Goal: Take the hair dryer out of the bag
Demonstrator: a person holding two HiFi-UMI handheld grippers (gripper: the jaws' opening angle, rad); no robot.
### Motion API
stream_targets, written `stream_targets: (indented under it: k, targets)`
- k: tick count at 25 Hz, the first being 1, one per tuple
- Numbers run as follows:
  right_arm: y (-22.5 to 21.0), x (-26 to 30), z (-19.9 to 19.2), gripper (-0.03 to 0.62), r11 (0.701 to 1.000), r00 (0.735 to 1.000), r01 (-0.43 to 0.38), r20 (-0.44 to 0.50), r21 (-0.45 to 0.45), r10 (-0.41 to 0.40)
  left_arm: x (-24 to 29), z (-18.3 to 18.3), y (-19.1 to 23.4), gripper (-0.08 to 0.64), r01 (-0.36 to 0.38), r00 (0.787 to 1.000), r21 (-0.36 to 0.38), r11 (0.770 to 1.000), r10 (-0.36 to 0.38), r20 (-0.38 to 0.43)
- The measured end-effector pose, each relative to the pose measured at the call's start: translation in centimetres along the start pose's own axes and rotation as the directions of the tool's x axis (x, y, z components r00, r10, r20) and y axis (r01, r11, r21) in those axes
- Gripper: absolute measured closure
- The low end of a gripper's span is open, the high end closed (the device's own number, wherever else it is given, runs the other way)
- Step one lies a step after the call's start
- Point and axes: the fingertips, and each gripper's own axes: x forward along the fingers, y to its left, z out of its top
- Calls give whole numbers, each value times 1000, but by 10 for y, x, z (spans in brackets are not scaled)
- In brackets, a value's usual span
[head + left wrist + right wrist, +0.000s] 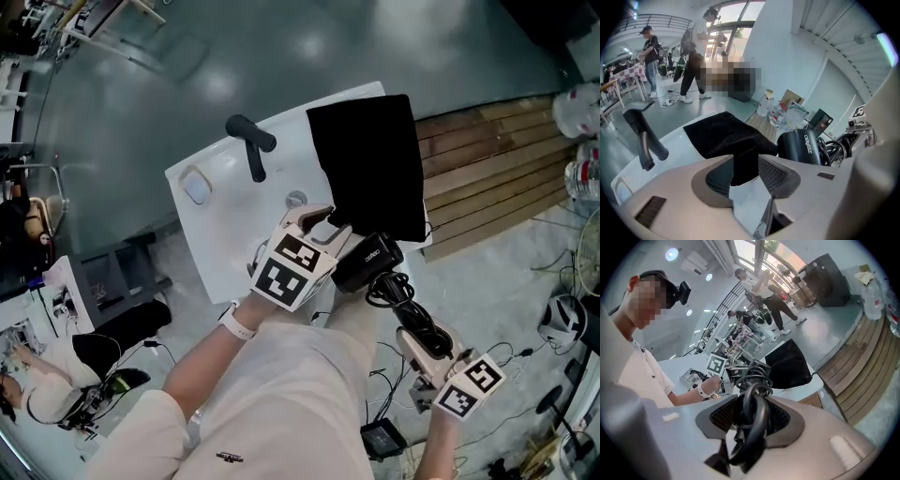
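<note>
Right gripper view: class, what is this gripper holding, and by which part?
The hair dryer, held by its bundled black cord, which is pinched between the fingers.

Bag [366,164] on table [220,248] — hair dryer [367,261] beside it.

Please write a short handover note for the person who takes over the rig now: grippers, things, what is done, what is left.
Left gripper: open; a corner of the bag lies between its jaws, not pinched.
Right gripper: shut on the dryer's coiled cord.
Bag: flat on the table.
Dryer: out of the bag, held beside its near edge.
Done: dryer is out.
Left: probably set it down clear of the bag.
</note>
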Motion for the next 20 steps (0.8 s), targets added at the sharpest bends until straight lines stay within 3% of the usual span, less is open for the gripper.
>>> stream_targets:
  k: [9,15,20]
  targets:
    - [40,-5,24,419,996,985,-3,170,84,-11,-72,15,1,410,-33,992,-8,999,34,119]
    - [60,-1,53,419,989,951,-34,308,142,-12,-109,25,1,414,-38,980,-27,999,43,193]
    - [78,0,79,417,989,915,-54,404,138,-7,-142,35,-2,414,-31,964,-43,999,41,262]
